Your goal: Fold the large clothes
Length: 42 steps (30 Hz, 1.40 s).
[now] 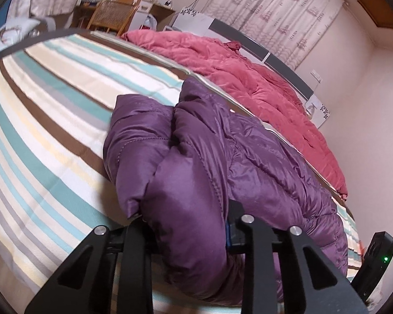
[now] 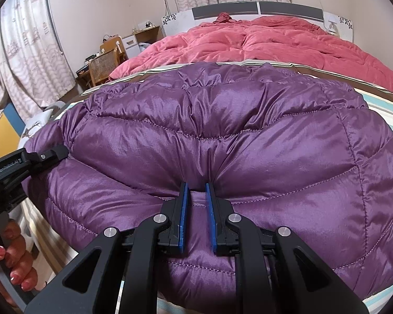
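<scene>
On the striped bed [image 2: 385, 110], left to right: a hand [image 2: 10, 259] works the left gripper [image 2: 61, 153], clamped on the purple down jacket [image 2: 222, 136] at its edge; centre, the right gripper [image 2: 196, 191] pinches the near hem, jaws narrow; beyond, a pink duvet [image 2: 275, 41].
</scene>
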{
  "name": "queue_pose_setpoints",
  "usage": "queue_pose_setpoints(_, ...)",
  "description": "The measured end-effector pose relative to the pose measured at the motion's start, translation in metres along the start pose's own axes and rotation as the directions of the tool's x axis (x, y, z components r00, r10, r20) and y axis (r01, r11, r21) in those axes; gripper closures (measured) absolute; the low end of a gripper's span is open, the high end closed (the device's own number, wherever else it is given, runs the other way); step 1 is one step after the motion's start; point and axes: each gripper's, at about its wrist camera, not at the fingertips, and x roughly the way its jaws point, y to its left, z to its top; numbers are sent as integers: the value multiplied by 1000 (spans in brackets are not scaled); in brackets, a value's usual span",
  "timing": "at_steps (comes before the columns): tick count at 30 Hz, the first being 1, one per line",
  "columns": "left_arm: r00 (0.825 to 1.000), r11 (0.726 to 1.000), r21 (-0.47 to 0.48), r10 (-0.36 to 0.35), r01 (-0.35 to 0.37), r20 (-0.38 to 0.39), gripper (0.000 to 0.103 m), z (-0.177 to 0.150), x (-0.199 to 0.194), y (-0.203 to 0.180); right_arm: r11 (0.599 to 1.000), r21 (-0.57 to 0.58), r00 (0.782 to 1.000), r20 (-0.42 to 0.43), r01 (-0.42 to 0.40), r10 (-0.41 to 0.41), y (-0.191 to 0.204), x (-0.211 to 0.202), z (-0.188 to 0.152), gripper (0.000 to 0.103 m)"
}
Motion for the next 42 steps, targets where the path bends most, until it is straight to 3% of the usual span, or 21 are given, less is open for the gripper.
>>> queue_pose_setpoints(5,998,998,67,3,-7,62,82,3,-20,-18,1000,13,1000,4,-10,10,-3,-1,0,89)
queue_pose_setpoints(11,987,967,256,-26,-15,156,83,3,-52,-62,999,34,1000,4,-28,28,-7,-2,-1,89)
queue_pose_setpoints(18,969,879,477,-113,-6,219,83,-9,-85,-121,993,96,997,10,-72,71,-15,-5,2,89)
queue_pose_setpoints(23,961,819,574,-139,-25,240,83,-19,-98,-141,975,184,991,58,-127,118,-31,-25,1,89)
queue_pose_setpoints(31,963,784,620,-146,-27,227,83,-17,-103,-151,979,180,988,102,96,-116,-70,-67,1,89)
queue_pose_setpoints(37,962,748,664,-171,-14,213,82,-27,-102,-170,939,302,975,95,162,-199,-118,-84,-8,89)
queue_pose_setpoints(42,964,712,701,-198,20,175,82,-38,-104,-184,904,349,951,91,248,-297,-148,-96,-15,89)
